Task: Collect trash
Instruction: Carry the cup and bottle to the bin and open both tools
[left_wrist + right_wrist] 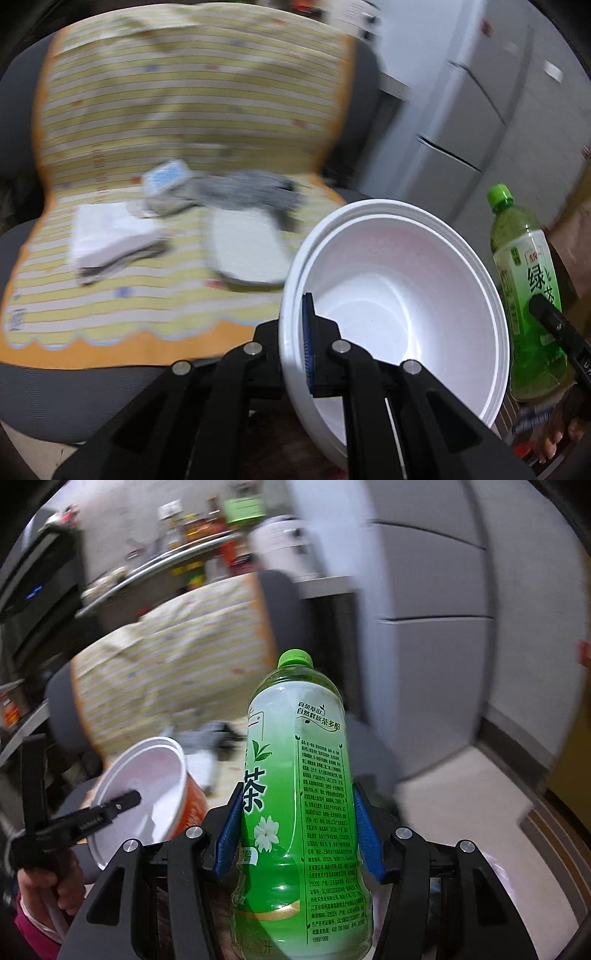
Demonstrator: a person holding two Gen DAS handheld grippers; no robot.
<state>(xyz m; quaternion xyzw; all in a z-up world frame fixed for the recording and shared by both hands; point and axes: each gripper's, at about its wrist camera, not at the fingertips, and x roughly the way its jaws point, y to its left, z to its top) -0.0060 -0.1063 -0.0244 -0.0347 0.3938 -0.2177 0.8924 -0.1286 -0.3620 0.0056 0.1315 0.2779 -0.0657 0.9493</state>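
Left wrist view: the left gripper (308,349) is clamped on the near rim of a white foam bowl (395,280), held tilted above a grey chair seat (55,391) draped with a striped yellow cloth (184,110) carrying blurred litter. To the right, the right gripper (295,834) grips a green tea bottle (299,794) upright between its blue pads (364,830).
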